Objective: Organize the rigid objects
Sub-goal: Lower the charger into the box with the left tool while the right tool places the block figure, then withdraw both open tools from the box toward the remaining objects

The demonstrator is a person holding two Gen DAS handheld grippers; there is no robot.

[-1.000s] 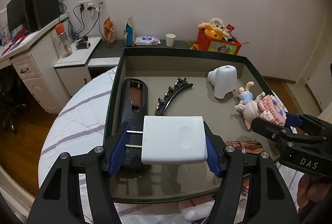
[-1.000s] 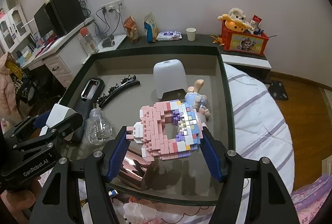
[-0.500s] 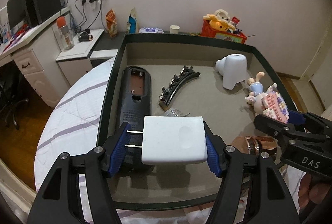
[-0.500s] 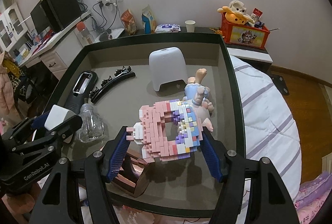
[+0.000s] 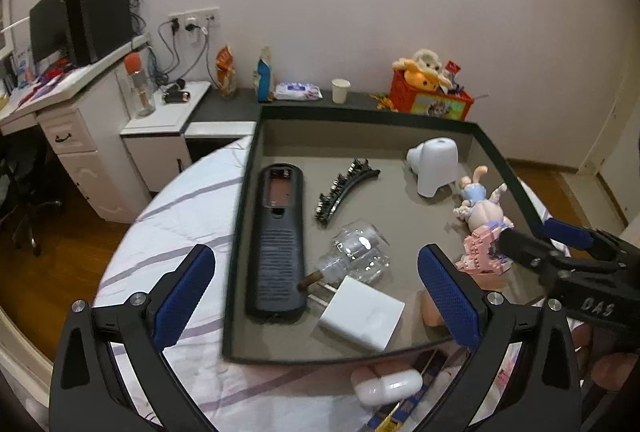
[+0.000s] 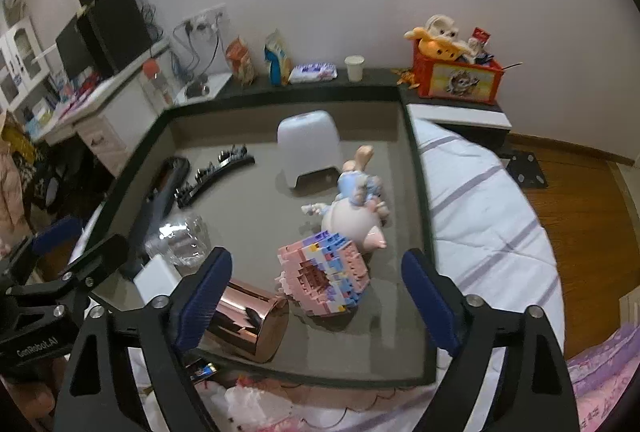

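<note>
The tray [image 5: 240, 216] is where the task's hard objects are being gathered, and it stands on a striped bedcover [image 5: 172, 216]. A white charger [image 5: 362, 314] lies on the tray floor near the front wall, its prongs toward a clear bulb [image 5: 356, 256] and a long black remote shell [image 5: 276, 236]. The left gripper [image 5: 316, 292] is seen with its jaws opening wide above the charger, nothing pressed between the pads. The right gripper [image 6: 316, 296] is likewise opening, and the pink block model [image 6: 324, 278] sits on the tray floor below it, free of both pads, beside a copper-coloured cup [image 6: 248, 324] lying on its side and a pig figure [image 6: 354, 218].

The step in hand is judged to be a double release into the tray. Next, loose items outside the tray would probably be fetched, which calls for both grippers to be lifted clear without the charger or the blocks being knocked.

A white capsule-shaped case [image 5: 386, 386] in front of the tray wall is shown only in the left view; there the cup is largely hidden behind a finger. Crumpled plastic [image 6: 256, 406] in front of the tray is shown only in the right view, where the remote shell is mostly hidden.
</note>
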